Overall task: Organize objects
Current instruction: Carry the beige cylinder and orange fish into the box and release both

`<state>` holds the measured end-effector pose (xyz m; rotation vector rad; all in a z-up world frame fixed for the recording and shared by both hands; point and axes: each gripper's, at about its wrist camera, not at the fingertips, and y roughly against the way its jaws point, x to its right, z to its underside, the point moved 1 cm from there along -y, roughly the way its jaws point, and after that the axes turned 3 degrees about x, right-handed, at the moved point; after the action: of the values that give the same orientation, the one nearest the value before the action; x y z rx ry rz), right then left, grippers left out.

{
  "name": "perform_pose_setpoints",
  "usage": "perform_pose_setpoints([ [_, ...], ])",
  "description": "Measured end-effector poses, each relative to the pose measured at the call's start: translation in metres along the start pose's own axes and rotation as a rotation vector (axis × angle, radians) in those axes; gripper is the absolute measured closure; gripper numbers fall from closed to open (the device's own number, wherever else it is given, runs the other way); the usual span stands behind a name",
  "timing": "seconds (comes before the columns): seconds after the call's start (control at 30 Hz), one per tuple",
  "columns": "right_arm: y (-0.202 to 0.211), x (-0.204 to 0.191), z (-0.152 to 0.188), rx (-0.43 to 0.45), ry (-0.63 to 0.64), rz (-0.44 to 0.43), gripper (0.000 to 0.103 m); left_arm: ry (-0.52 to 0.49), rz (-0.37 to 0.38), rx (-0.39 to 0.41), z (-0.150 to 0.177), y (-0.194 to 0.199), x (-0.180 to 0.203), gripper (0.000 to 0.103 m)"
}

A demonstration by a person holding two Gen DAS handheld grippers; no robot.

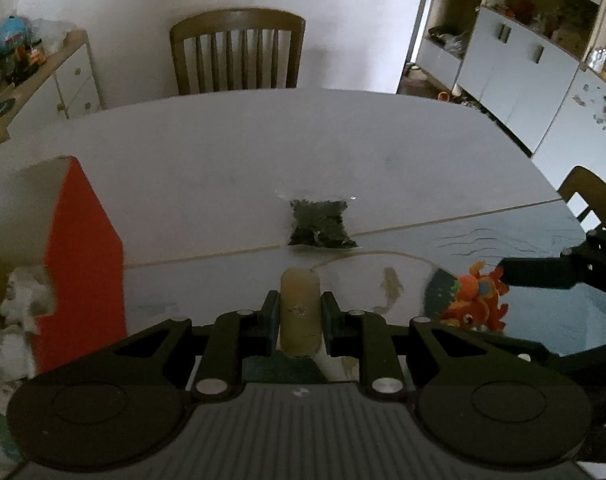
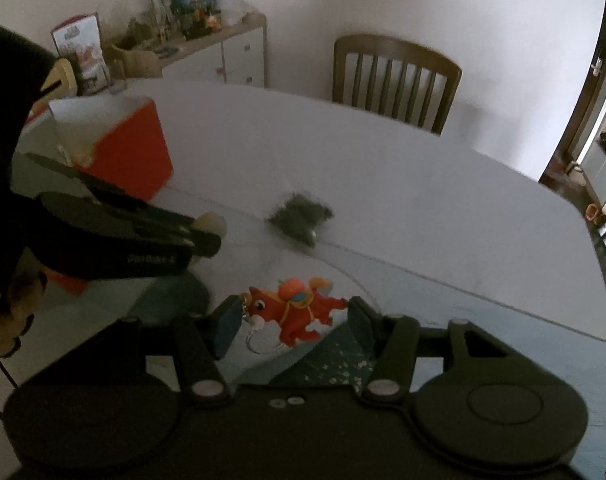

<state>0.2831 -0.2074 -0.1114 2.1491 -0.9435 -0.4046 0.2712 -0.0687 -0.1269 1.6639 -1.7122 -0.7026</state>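
Lower centre of the left wrist view: left gripper point(image 1: 300, 312) clamped on a beige cylinder point(image 1: 299, 310). Lower centre of the right wrist view: right gripper point(image 2: 289, 316) clamped on a red plush toy point(image 2: 293, 312). Farther, mid-frame: bag of dark herbs point(image 1: 321, 222) on the table point(image 1: 223, 160). Left: orange box point(image 1: 83, 260).

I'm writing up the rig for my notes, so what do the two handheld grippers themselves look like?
Both are matte black. The left gripper and right gripper each have two round discs at the base, angled link bars with silver pivot pins, and dark teal pads on the fingers. A ribbed grey panel sits between the left one's discs. Pale lettering, unreadable, marks the left gripper's side in the right wrist view.
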Motion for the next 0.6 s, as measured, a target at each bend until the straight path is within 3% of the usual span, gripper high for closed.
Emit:
perform_pose_setpoints([
  [0.6, 0.059, -0.075, -0.033, 0.095, 0.074, 0.027, 0.047, -0.008, 0.03, 0.04, 0.001, 0.095, -0.057, 0.082],
])
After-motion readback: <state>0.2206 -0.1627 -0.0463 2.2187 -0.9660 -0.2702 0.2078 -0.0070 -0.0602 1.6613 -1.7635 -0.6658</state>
